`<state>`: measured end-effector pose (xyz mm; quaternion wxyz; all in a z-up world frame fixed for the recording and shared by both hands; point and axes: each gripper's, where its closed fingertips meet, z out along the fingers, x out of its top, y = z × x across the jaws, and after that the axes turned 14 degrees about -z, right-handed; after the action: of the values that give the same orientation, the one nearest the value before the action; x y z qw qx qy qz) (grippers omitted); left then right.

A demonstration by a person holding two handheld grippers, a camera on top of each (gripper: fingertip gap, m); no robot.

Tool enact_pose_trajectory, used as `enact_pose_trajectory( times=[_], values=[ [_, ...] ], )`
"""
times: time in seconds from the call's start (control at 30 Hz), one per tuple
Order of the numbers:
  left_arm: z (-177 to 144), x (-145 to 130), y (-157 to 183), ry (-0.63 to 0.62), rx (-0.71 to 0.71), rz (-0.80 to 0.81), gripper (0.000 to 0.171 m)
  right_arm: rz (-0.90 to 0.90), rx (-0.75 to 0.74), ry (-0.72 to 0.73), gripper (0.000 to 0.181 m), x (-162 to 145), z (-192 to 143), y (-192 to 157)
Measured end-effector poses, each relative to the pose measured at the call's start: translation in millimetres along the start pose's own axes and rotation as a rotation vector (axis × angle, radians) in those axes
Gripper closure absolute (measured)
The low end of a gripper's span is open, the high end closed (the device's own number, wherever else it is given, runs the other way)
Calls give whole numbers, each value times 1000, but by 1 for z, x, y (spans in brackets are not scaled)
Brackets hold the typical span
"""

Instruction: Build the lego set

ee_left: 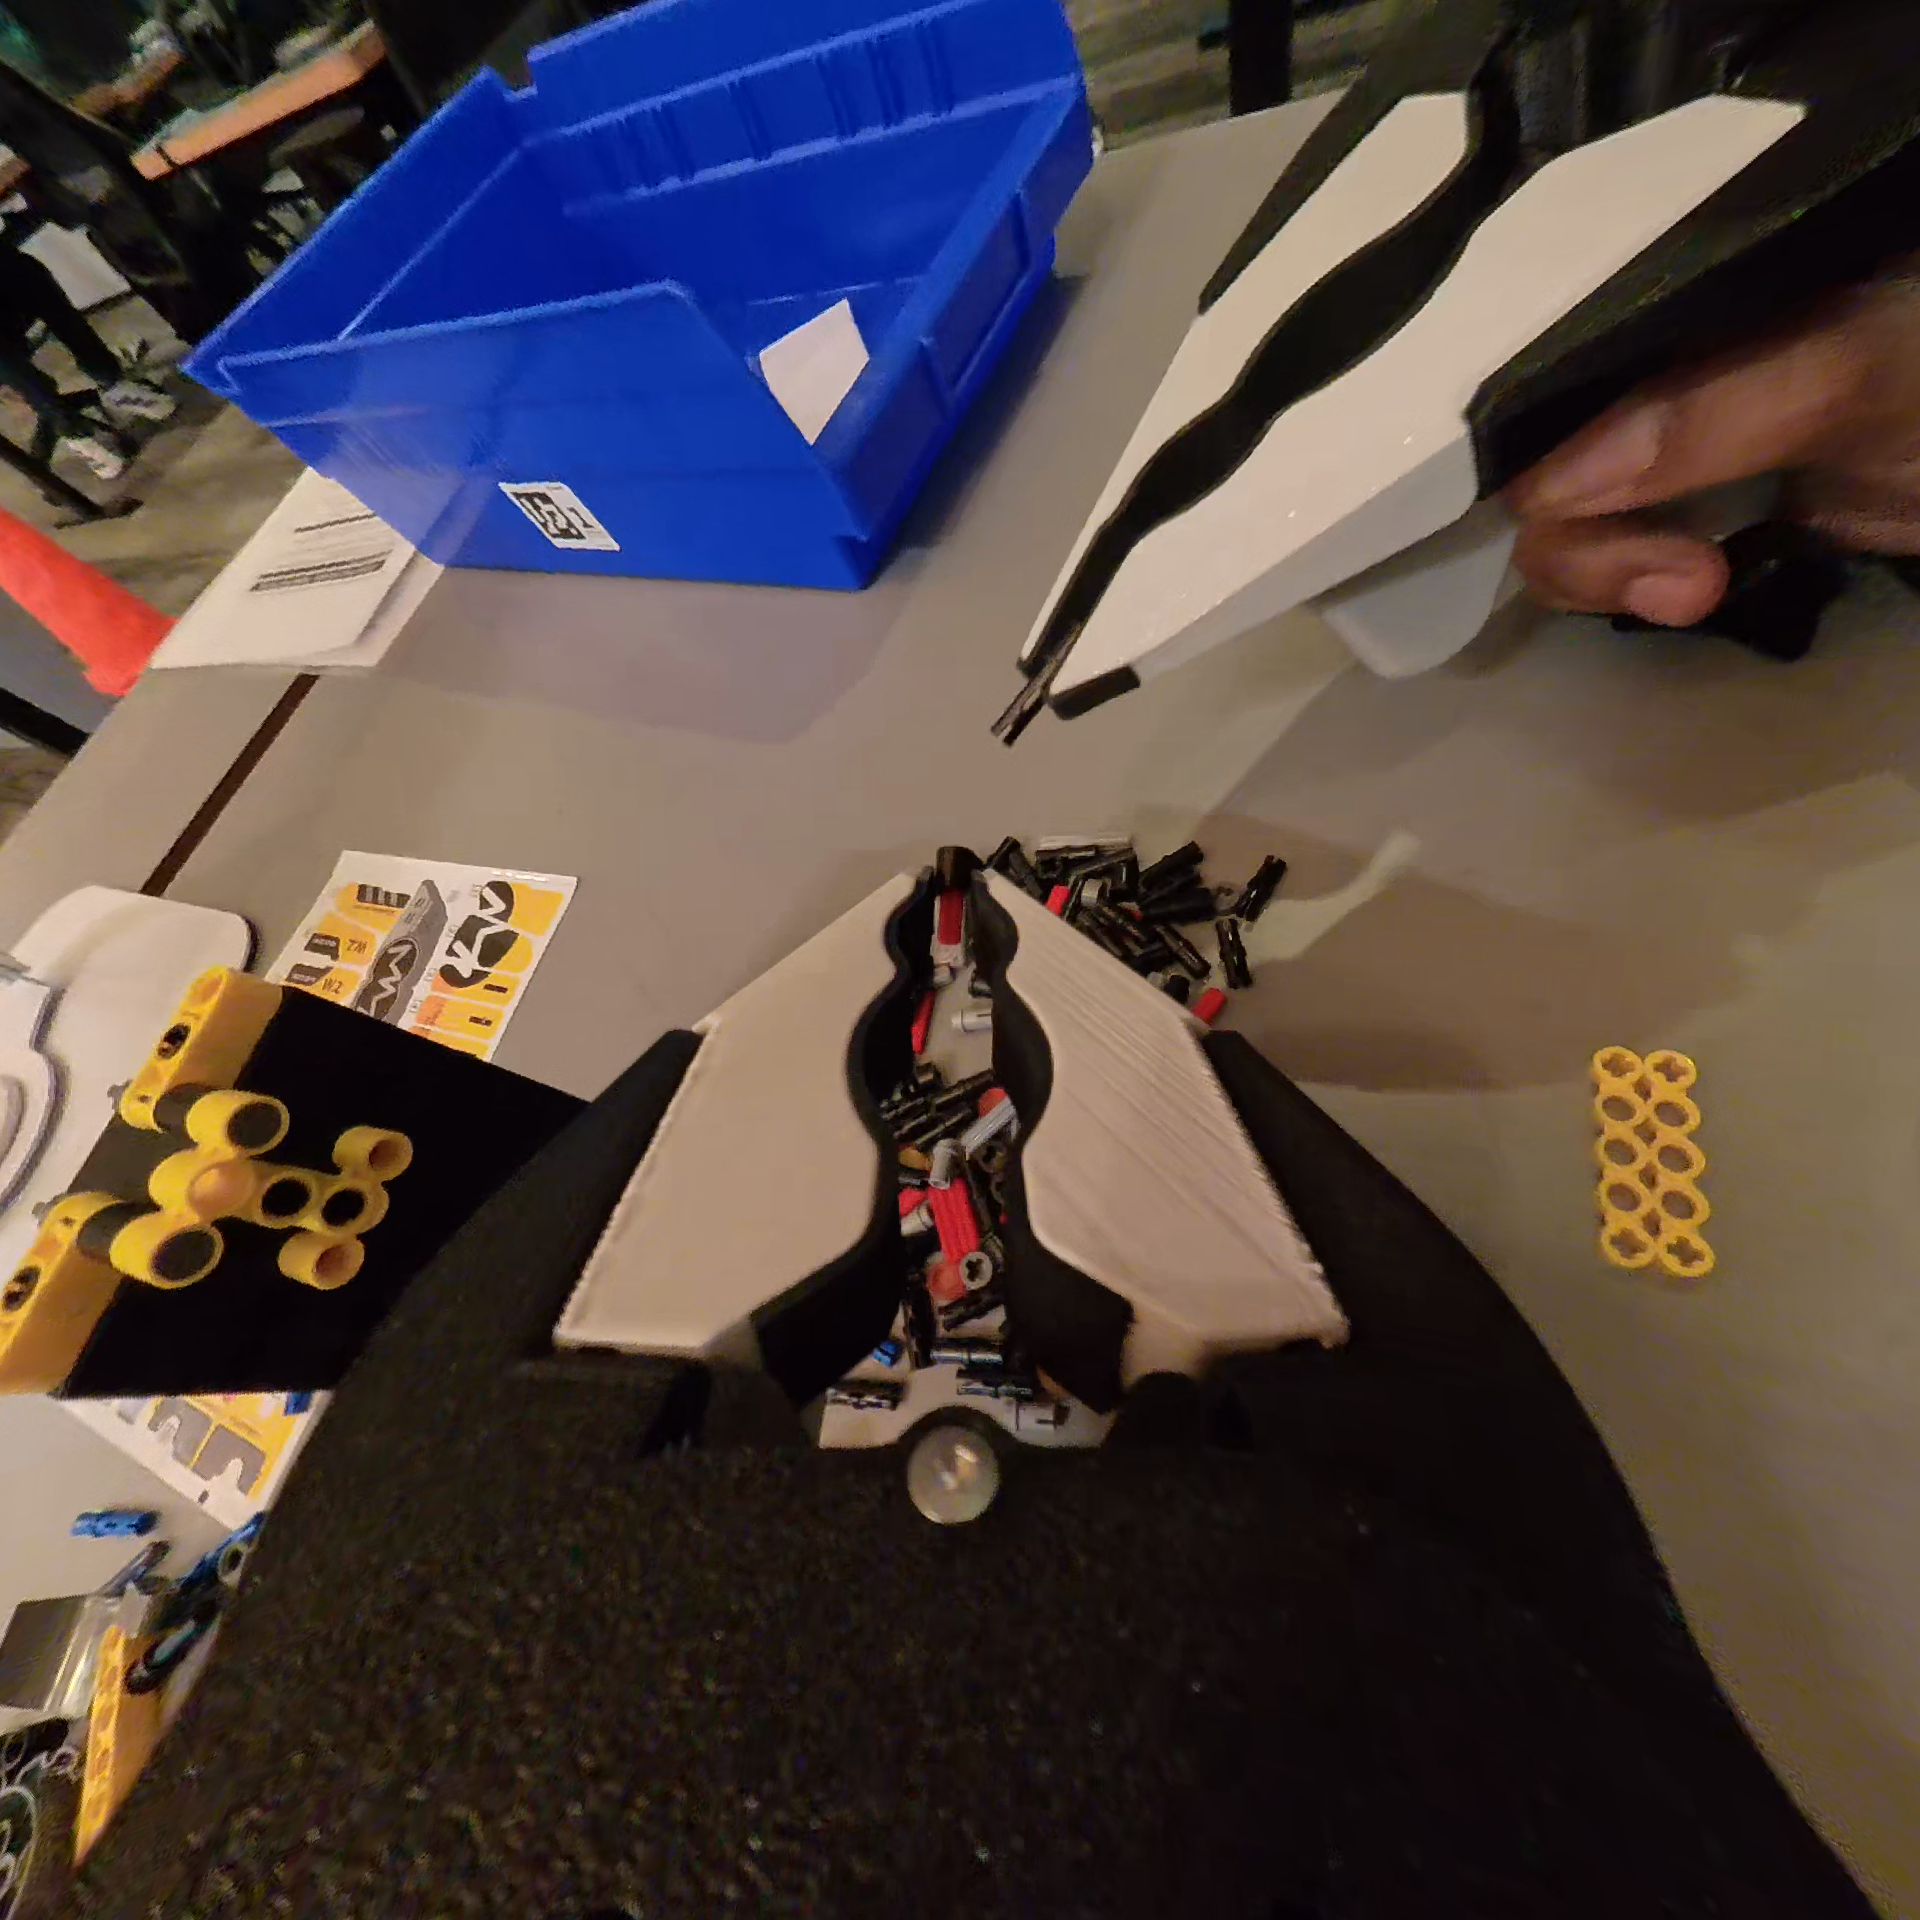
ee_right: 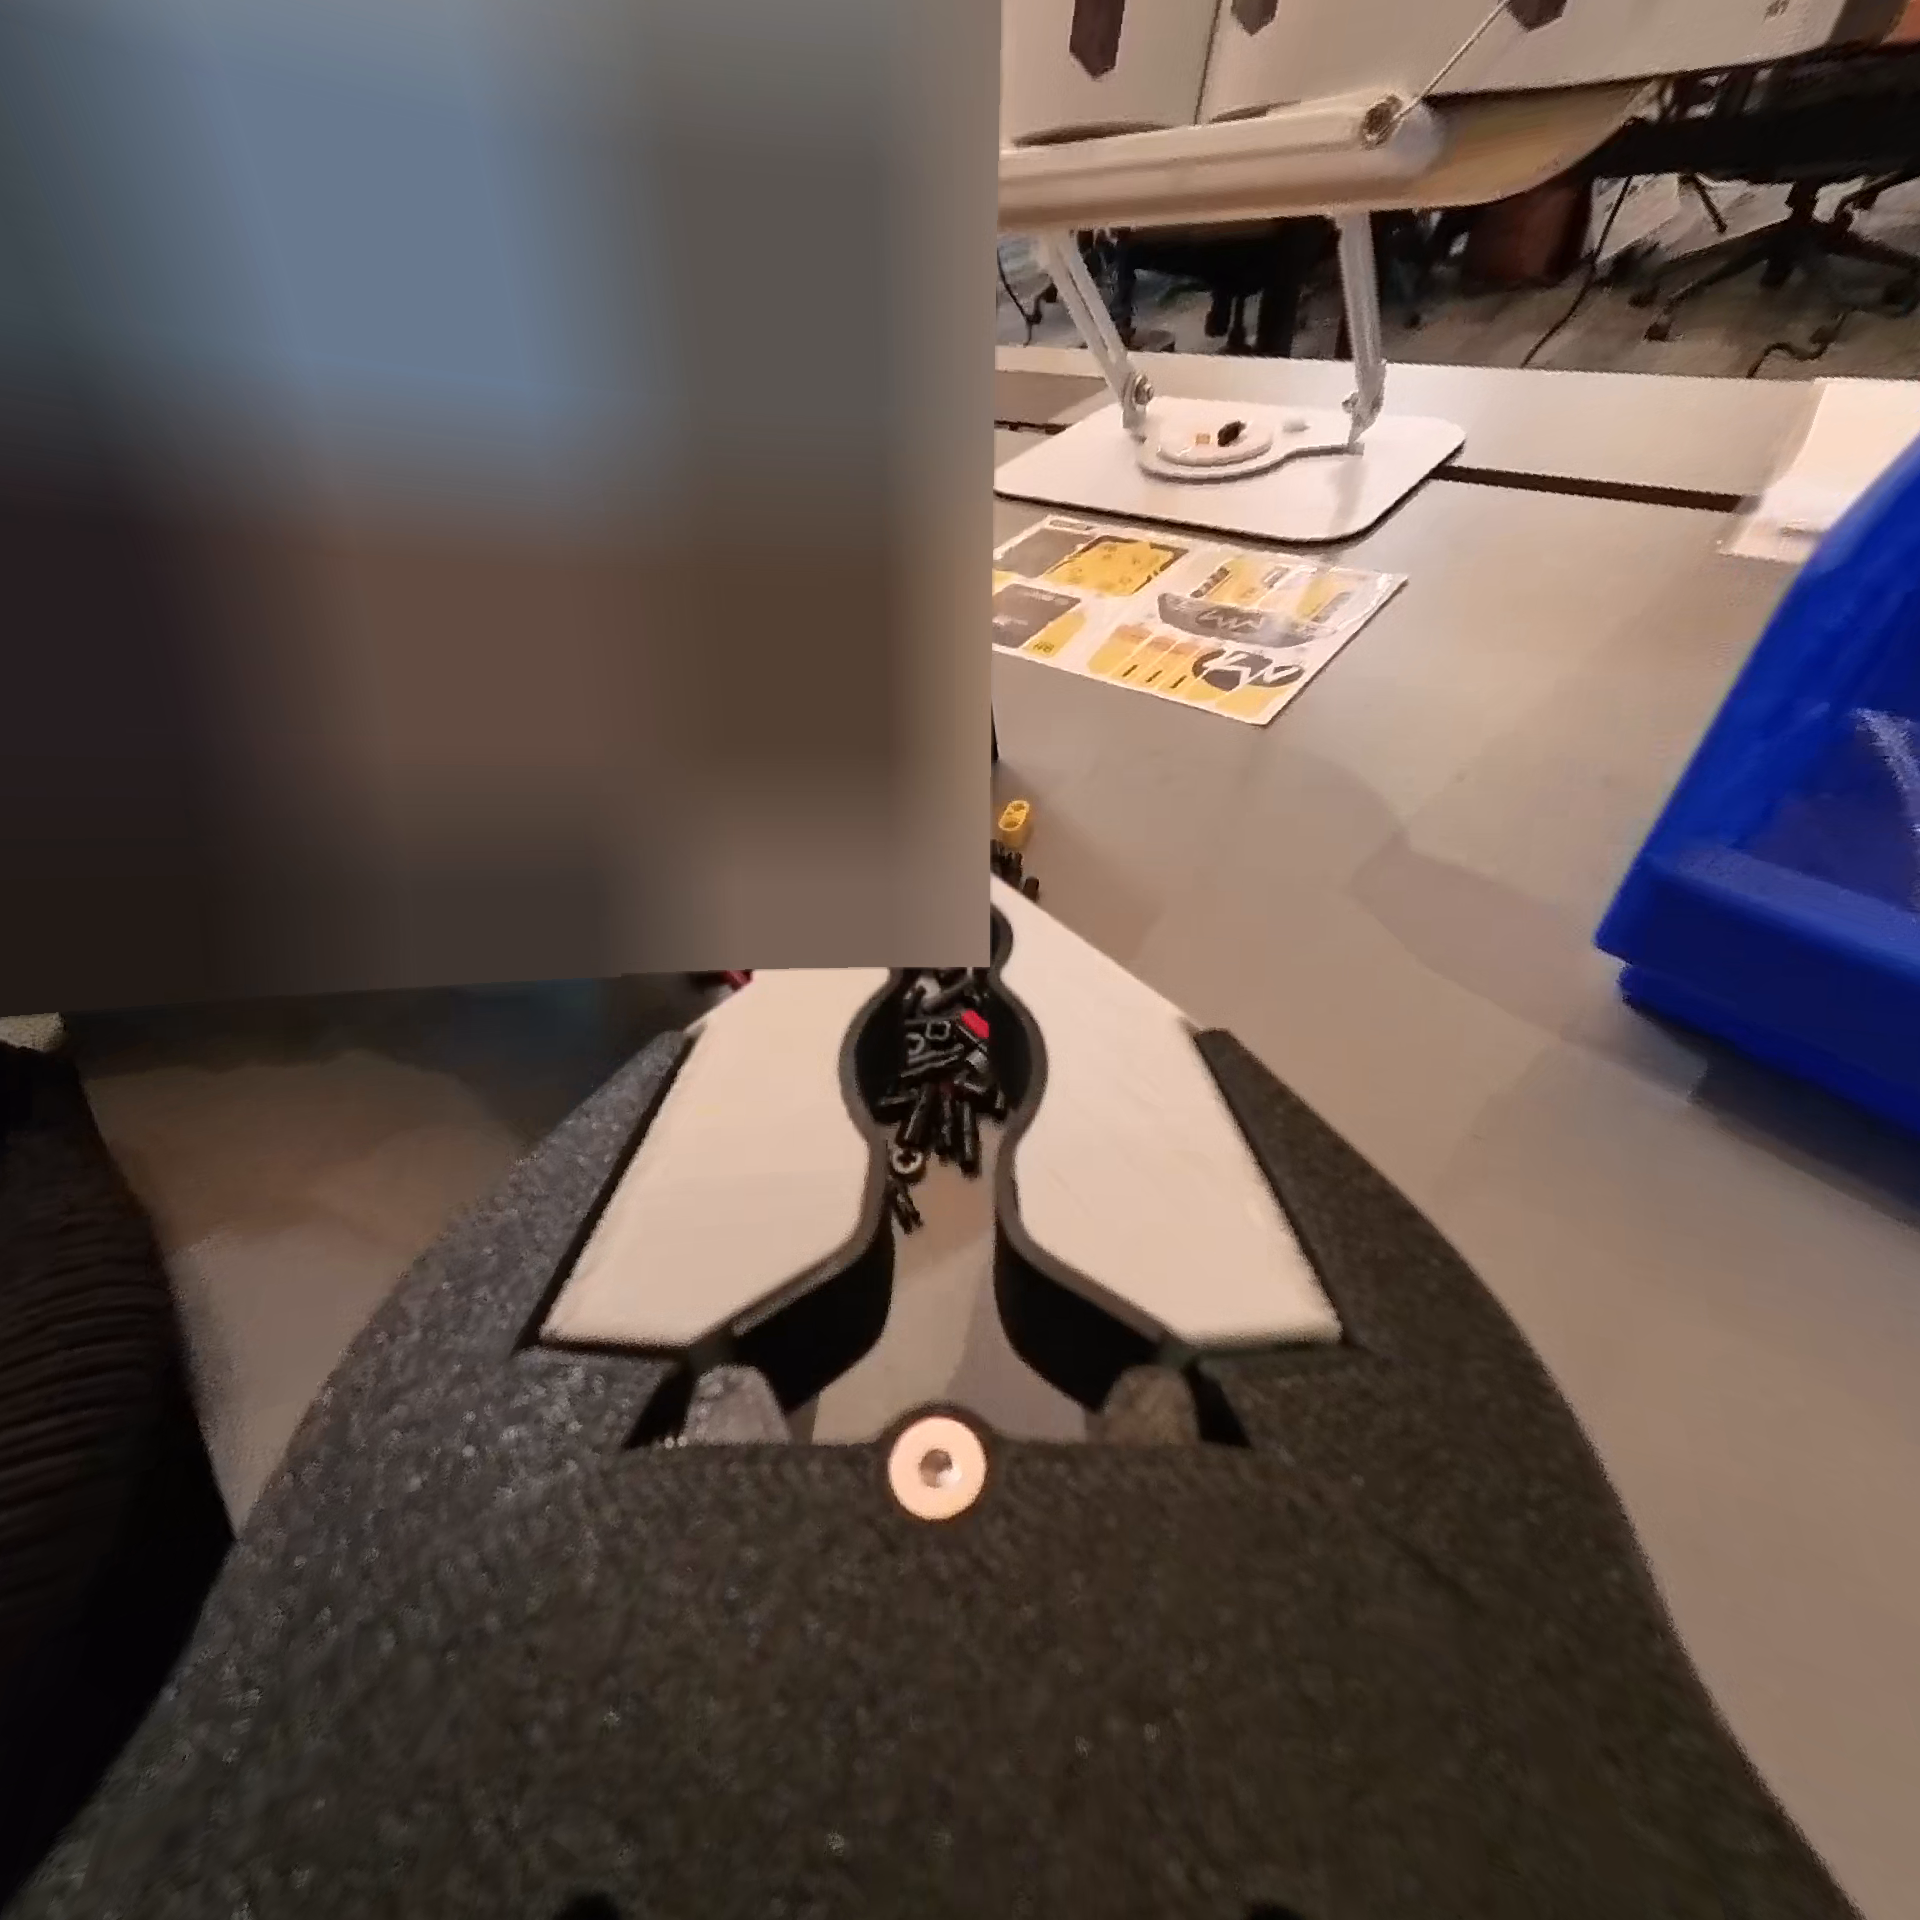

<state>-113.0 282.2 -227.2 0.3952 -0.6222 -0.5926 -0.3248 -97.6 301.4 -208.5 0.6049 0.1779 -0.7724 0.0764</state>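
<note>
My left gripper (ee_left: 951,881) hovers over a pile of small black and red pins (ee_left: 1143,904) on the grey table (ee_left: 727,748). Its jaws are nearly together, and a red and black pin (ee_left: 947,906) sits between the tips. My right gripper (ee_left: 1039,696), held by a hand (ee_left: 1662,520), hangs above and beyond the pile, shut on a thin black pin (ee_left: 1021,715). In the right wrist view its white fingers (ee_right: 748,1174) point down at the same pile (ee_right: 935,1101). A blurred patch hides the tips.
A blue bin (ee_left: 644,343) stands at the far left of the table, with a paper sheet (ee_left: 301,582) beside it. A sticker sheet (ee_left: 436,945) and a yellow and black assembly (ee_left: 239,1174) lie left. Two yellow beams (ee_left: 1652,1169) lie right. A white stand base (ee_right: 1247,457) sits beyond. Less than 4 cm separates the two grippers' tips.
</note>
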Motion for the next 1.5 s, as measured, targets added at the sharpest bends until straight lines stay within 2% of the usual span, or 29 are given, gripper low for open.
enact_pose_trajectory(
  times=[0.37, 0.6, 0.67, 0.77, 0.8, 0.87, 0.93, 1.03, 1.13, 1.3, 1.4, 1.5],
  values=[
    [-1, 8, 6, 38, -43, -7, 166, 12, 75, -23, 176, -1, 12, -8],
    [-1, 3, -2, 15, -3, -15, 166, 25, 60, -9, 176, 0, 10, -5],
    [0, 2, -6, 16, -10, -72, 166, 35, 60, 0, 176, 1, 9, -4],
    [-2, 7, -16, 60, -73, -294, 166, 41, 57, 13, 176, 3, 8, -3],
    [-4, 10, -21, 82, -65, -320, 166, 40, 55, 17, 176, 3, 8, -3],
    [-5, 7, -30, 68, 11, -240, 166, 37, 49, 25, 176, 4, 6, -2],
    [-3, 3, -23, 39, 1, -215, 166, 34, 48, 25, 176, 4, 6, -3],
    [-3, 6, -18, 52, -95, -399, 166, 29, 44, 25, 176, 4, 5, -3],
    [-8, 13, -23, 108, -127, -502, 166, 23, 42, 24, 176, 4, 4, -4],
    [-16, 34, -19, 214, -344, -904, 165, -54, 2, -16, 176, 1, 8, -7],
    [-17, 41, -15, 244, -457, -1068, 165, -58, -64, 88, 176, 18, 2, -4],
    [-14, 41, -13, 253, -469, -1102, 165, 24, -11, 177, 176, 28, 0, -11]
  ],
)
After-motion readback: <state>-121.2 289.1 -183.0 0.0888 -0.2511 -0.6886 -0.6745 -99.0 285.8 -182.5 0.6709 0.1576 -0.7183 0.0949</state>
